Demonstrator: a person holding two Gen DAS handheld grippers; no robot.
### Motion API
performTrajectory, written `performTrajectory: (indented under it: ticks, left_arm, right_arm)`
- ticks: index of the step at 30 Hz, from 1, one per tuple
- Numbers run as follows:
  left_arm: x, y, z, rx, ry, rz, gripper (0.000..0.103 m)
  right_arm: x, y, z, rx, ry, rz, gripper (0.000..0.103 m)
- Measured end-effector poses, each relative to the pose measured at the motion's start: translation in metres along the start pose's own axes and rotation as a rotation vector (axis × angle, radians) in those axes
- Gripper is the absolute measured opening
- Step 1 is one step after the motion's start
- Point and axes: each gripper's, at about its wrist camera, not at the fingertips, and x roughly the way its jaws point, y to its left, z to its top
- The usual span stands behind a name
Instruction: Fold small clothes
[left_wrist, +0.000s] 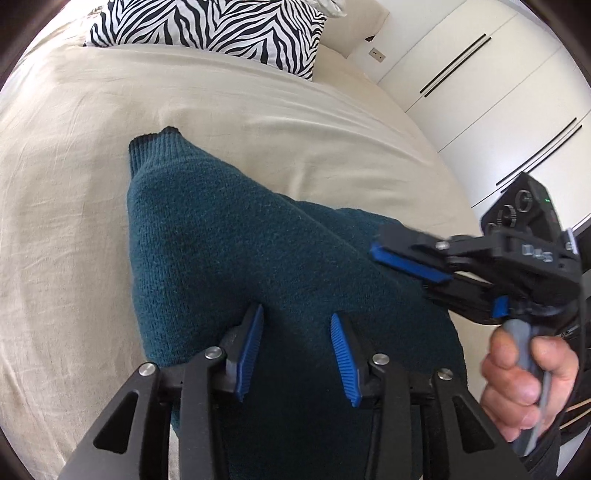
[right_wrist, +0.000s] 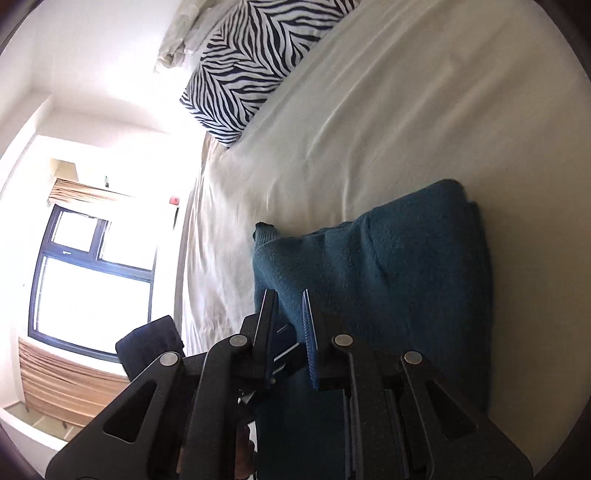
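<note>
My left wrist camera sits just behind my left gripper (left_wrist: 297, 317) and looks forward and down along its two fingers, close over the teal sweater (left_wrist: 229, 236) on the bed (left_wrist: 74, 184), toward the zebra pillow (left_wrist: 221, 26) at the far end and the white wardrobe (left_wrist: 498, 92) at the right. My right gripper (left_wrist: 402, 258) enters this view from the right edge. My right wrist camera looks along its own fingers from low and near, rolled sideways, so the bed (right_wrist: 406, 110) runs up the frame and the window (right_wrist: 92, 273) lies at the left. Both views share the sweater (right_wrist: 388, 277), the bed sheet and the pillow (right_wrist: 251, 74).
</note>
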Motion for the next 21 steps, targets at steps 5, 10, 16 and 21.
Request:
performTrajectory:
  ticks: [5,10,16,21]
  left_arm:
    - [0.003,0.001,0.0,0.005,0.009,0.0,0.035]
    - [0.002,0.004,0.001,-0.007,0.013,-0.016,0.034]
    - [0.0,0.006,0.0,-0.008,0.01,-0.019,0.034]
    - [-0.004,0.002,-0.003,0.006,-0.005,-0.001,0.032]
  right_arm:
    - [0.032,-0.028,0.013,0.005,-0.022,-0.12,0.0]
    - [0.014,-0.025,0.01,-0.023,-0.103,-0.149,0.003]
    - [-0.015,-0.001,-0.036,-0.112,-0.089,-0.055,0.006]
    - [-0.014,-0.041,-0.051,-0.092,-0.079,-0.082,0.0]
